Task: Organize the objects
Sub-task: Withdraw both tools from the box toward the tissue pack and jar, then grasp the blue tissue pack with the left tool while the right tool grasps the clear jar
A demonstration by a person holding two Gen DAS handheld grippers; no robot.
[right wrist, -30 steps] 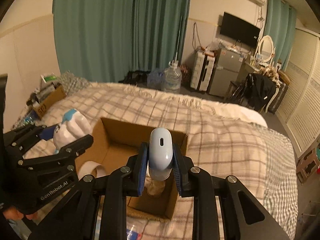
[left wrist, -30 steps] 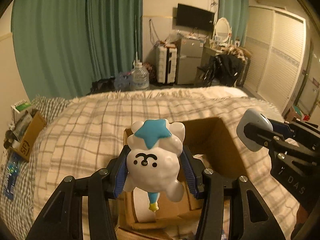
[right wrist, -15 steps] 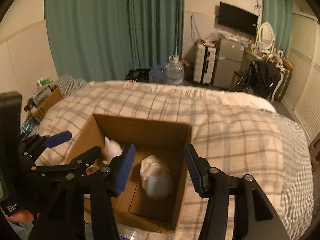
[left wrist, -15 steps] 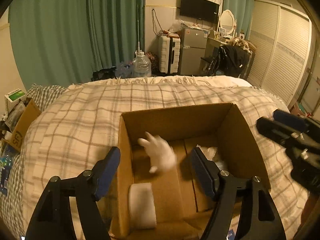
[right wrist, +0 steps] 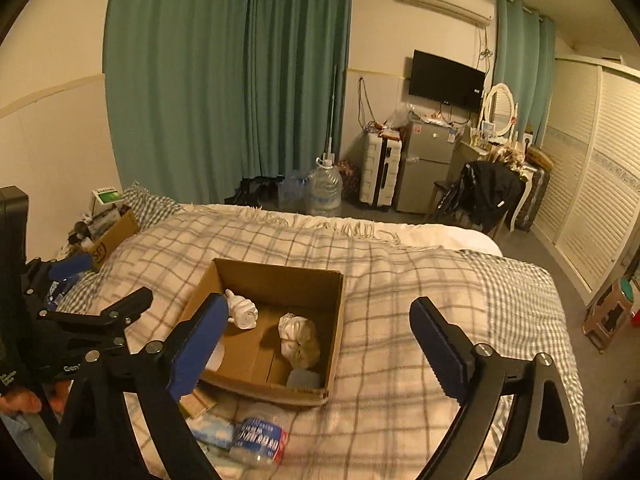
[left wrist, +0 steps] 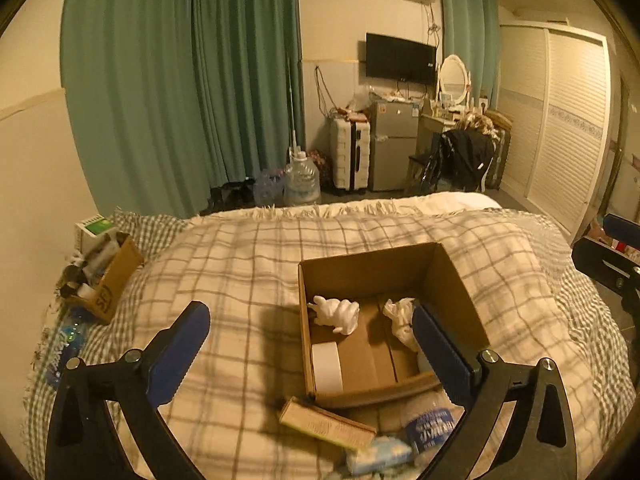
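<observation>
An open cardboard box [left wrist: 452,276] [right wrist: 336,320] sits on the plaid bed. Inside lie a white plush toy [left wrist: 336,314] [right wrist: 244,312], a crumpled white bundle [left wrist: 400,316] [right wrist: 298,334], a white tape roll [left wrist: 326,366] and a pale blue-white object [right wrist: 304,379] in the near right corner. My left gripper [left wrist: 310,344] is open and empty, above and in front of the box; it also shows at the left of the right wrist view [right wrist: 102,284]. My right gripper [right wrist: 316,342] is open and empty above the box's right side.
A plastic water bottle [right wrist: 260,438] [left wrist: 430,426], a tissue pack [left wrist: 378,454] [right wrist: 210,430] and a flat tan box [left wrist: 326,426] lie on the bed before the cardboard box. A second carton [left wrist: 106,280] of clutter sits at the bed's left edge. Curtains, fridge and wardrobe stand beyond.
Both grippers opened: the left dropped the plush toy and the right dropped the blue-white object into the box. Both then pulled back and up from the box.
</observation>
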